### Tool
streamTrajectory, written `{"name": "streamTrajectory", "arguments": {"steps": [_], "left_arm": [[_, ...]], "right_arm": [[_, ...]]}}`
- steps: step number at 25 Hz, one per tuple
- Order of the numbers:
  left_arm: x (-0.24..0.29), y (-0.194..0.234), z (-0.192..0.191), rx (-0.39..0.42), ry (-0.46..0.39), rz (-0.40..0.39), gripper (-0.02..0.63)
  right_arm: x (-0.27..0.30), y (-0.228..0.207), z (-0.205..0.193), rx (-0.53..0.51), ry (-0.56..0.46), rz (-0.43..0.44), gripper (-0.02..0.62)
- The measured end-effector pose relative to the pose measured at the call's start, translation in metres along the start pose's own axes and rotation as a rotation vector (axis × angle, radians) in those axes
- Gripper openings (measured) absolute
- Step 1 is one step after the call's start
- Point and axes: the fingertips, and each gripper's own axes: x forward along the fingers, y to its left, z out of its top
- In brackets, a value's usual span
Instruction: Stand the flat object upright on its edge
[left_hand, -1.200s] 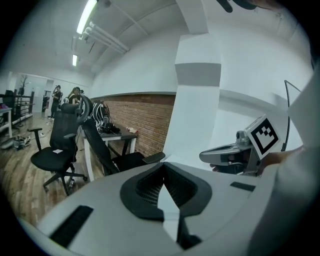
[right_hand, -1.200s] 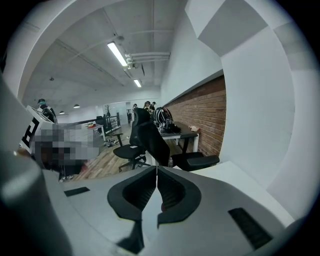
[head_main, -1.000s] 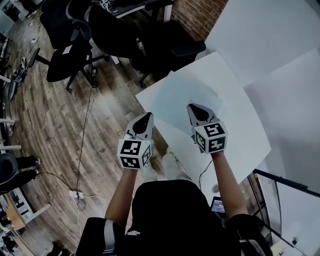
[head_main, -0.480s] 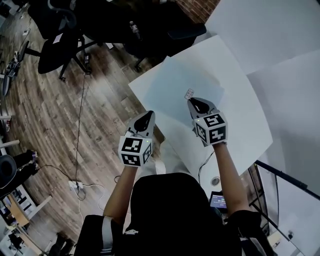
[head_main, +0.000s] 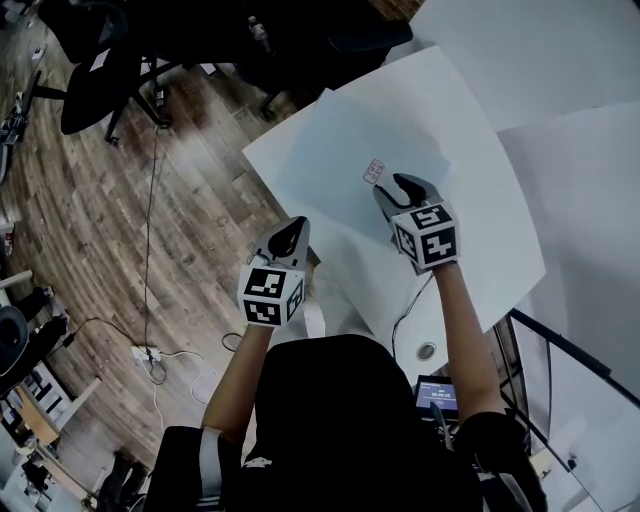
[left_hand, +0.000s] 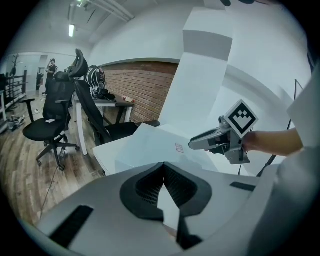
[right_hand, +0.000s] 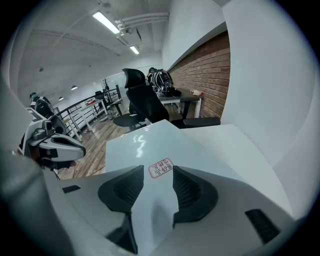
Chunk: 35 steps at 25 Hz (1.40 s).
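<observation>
A small flat white card with a red border and red print (head_main: 375, 171) (right_hand: 161, 168) (left_hand: 179, 148) lies flat on a pale blue sheet (head_main: 330, 160) on the white table (head_main: 470, 230). My right gripper (head_main: 398, 184) (right_hand: 158, 176) (left_hand: 193, 145) hovers just short of the card. Its jaws have just been opening and stand apart, with only the table surface between them. The card shows in the gap beyond the tips, untouched. My left gripper (head_main: 293, 229) (left_hand: 163, 168) is shut on nothing and hangs over the table's near-left edge, apart from the card.
Black office chairs (head_main: 95, 75) and a desk stand on the wood floor to the left, with a cable (head_main: 150, 230) running across it. White panels (head_main: 560, 60) rise beyond the table. A small lit screen (head_main: 437, 395) sits low by the person's right arm.
Both grippers have come down toward the table. The right jaws have gone from shut to open. The card has come into view just ahead of the right gripper.
</observation>
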Motion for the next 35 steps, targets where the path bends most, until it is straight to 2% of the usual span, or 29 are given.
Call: {"name": "streamTrajectory", "arguments": {"steps": [4,10,17,22,30,35], "left_arm": [[0.005,0.001,-0.004,-0.012,0.005,0.0,0.012],[0.012,0.0,-0.014,-0.031,0.023,0.002,0.013],[0.006,0.004,-0.014,-0.076,-0.02,-0.012,0.014],[0.003,0.006,-0.01,-0.072,-0.048,-0.018,0.014],[0.008,0.01,-0.024,-0.113,-0.021,-0.038,0.015],[0.012,0.019,-0.032,-0.187,-0.013,-0.024,0.015]], "right_arm": [[0.007,-0.015,-0.001,-0.012,0.02,-0.011,0.246],[0.021,-0.023,-0.005,-0.043,0.065,0.007,0.281],[0.032,-0.022,-0.011,-0.062,0.097,0.014,0.285],[0.034,-0.022,-0.012,-0.062,0.094,0.014,0.285],[0.036,-0.02,-0.013,-0.09,0.078,0.003,0.285],[0.04,-0.016,-0.012,-0.11,0.083,0.017,0.285]]}}
